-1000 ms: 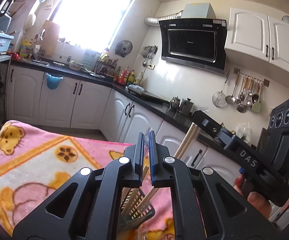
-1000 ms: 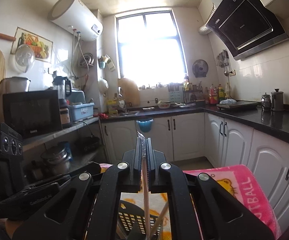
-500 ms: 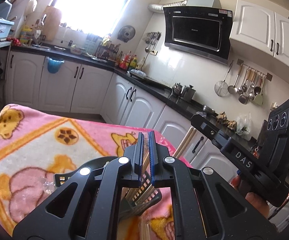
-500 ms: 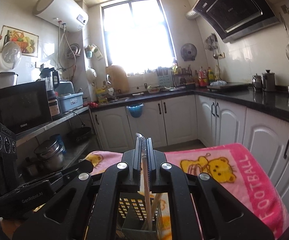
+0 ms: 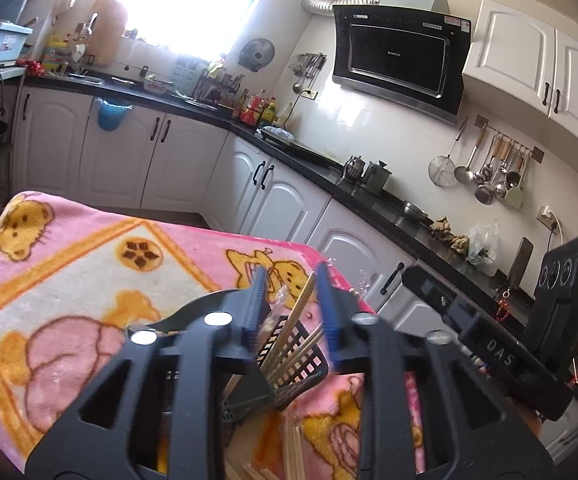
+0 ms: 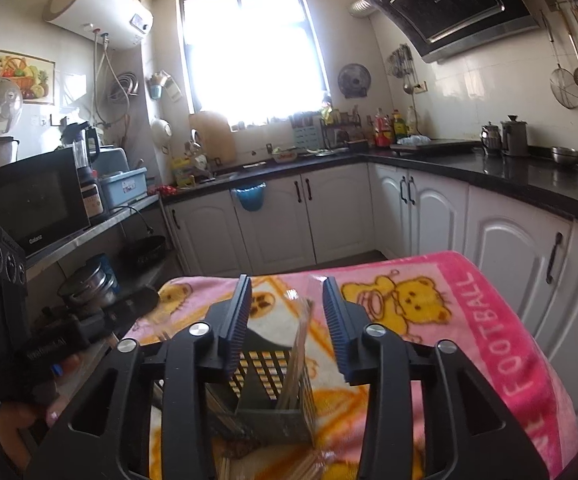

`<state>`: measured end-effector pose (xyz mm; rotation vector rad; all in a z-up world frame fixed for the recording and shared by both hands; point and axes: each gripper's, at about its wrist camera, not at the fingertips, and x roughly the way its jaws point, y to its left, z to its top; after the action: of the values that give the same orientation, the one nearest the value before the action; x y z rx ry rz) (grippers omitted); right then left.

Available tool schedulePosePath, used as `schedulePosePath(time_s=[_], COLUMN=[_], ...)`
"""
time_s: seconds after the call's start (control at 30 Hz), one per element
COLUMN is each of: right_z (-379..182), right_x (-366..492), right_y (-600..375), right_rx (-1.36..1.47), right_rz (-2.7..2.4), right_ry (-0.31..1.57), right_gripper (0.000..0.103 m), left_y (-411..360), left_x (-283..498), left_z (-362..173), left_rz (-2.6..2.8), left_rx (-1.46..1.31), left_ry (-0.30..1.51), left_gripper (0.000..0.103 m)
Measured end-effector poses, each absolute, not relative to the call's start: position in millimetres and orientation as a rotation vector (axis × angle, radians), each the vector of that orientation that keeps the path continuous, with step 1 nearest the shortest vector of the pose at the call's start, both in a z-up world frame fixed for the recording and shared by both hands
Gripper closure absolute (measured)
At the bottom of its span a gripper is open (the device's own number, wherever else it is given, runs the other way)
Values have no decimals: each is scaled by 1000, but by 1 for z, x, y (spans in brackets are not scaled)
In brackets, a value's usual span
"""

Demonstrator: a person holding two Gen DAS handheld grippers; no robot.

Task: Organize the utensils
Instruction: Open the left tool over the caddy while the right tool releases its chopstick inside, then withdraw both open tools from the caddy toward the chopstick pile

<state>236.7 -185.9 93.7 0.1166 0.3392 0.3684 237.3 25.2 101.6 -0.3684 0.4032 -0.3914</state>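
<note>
A dark slotted utensil holder [image 5: 289, 364] stands on a pink bear-print blanket [image 5: 69, 264]. Wooden chopsticks [image 5: 295, 326] stand in it, leaning right. My left gripper [image 5: 291, 286] is open, just above the holder, fingers either side of the chopstick tops. In the right wrist view the holder [image 6: 273, 384] sits below my right gripper [image 6: 285, 292], which is open. A plastic-wrapped pair of chopsticks [image 6: 301, 344] stands in the holder between its fingers. More chopsticks [image 5: 293, 448] lie on the blanket near the holder.
The blanket's right edge [image 6: 501, 344] drops off toward white cabinets [image 6: 509, 248]. A black counter [image 5: 369, 192] runs behind. A shelf with a microwave [image 6: 29, 200] and pots [image 6: 89, 284] stands left. The other gripper's body [image 5: 529, 344] is close on the right.
Both grippers have opened and let go of their chopsticks, which now stand in the holder. Both grippers have tilted down toward the holder.
</note>
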Motion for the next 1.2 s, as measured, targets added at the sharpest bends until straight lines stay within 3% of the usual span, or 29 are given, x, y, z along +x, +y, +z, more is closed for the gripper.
schedulePosePath(time_s=[0.27,0.43,0.63,1.2], right_z=[85,78,66,12], right_x=[212,204,197,188], right_y=[-201,-204,-205,-197], right_rx=[114,109,97,44], right_rz=[327,328,331,361], right_ry=[379,412,447,614], right_gripper=[57,55,53,53], left_y=[37,40,42,47], left_x=[222,199,178,162], left_z=[111,120,114,46], left_rz=[-399,-423,-419,-339], left_rx=[-394,-386,-379,-375], left_ry=[406,381,402,579], left_gripper=[55,34,21,14])
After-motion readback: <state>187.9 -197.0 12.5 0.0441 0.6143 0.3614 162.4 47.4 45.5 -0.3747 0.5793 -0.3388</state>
